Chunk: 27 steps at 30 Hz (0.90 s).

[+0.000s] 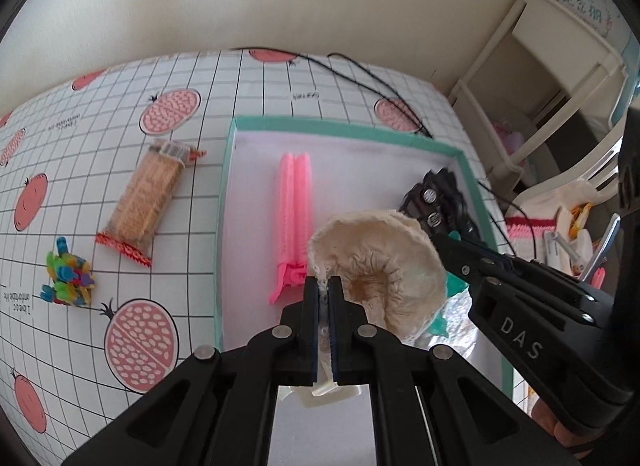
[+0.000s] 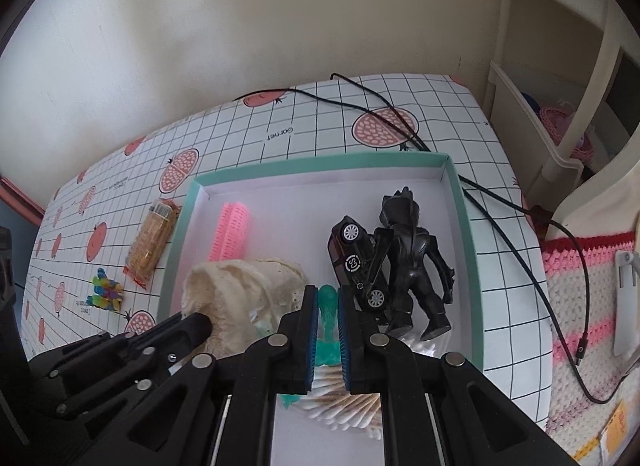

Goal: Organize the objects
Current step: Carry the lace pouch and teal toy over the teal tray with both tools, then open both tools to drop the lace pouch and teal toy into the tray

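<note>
While the left gripper (image 1: 324, 298) clamps the cream lace cloth's (image 1: 384, 266) edge over the teal tray (image 1: 224, 201), right gripper (image 2: 328, 318) pinches a green clip (image 2: 328, 306) beside it.

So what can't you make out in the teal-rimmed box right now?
- Black toy car, left wrist view: partly behind the cream lace fabric.
- Cotton swabs, right wrist view: mostly under the right gripper.
- Translucent green object: between the fingers, identity unclear.
</note>
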Each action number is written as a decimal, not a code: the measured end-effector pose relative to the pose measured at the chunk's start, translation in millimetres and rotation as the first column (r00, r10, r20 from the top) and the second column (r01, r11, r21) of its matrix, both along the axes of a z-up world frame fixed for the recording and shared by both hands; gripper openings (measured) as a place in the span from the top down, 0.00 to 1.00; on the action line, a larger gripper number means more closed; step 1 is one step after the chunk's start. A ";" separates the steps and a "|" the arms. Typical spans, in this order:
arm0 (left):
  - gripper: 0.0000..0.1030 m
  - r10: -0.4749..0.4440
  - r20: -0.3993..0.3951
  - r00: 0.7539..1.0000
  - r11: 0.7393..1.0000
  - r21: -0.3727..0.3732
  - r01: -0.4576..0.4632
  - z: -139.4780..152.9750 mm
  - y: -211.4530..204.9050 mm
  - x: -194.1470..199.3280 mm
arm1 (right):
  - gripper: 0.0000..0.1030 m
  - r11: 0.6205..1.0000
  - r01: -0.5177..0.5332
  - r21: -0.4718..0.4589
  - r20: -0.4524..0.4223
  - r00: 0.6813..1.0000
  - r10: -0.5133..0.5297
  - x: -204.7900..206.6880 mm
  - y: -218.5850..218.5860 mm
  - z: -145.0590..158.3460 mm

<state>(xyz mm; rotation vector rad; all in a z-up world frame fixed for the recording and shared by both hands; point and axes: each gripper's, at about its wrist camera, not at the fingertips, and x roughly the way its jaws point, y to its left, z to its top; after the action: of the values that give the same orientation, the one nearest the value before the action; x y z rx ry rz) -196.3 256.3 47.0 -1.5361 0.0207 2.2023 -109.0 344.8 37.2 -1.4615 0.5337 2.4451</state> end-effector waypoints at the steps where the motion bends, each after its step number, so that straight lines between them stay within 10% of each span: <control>1: 0.96 -0.004 0.001 1.000 1.000 0.001 0.004 -1.1 0.0 0.3 | 0.90 1.000 -0.001 -0.001 0.004 1.000 0.001 -0.8 -0.4 -1.5; 16: 0.95 -0.006 0.018 1.000 1.000 -0.008 0.006 0.4 -2.4 -1.8 | 0.87 1.000 -0.021 -0.003 0.034 0.999 0.021 -4.0 -2.4 -10.8; 27: 0.66 -0.028 -0.009 1.000 1.000 -0.013 0.027 23.6 -2.4 -1.4 | 0.79 1.000 -0.018 0.000 0.031 0.999 0.018 -4.2 -1.8 1.2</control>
<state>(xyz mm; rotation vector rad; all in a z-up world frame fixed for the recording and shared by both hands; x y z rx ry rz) -197.7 253.9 70.6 -1.5233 0.0592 2.1924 -113.2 343.0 38.4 -1.5081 0.5152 2.4320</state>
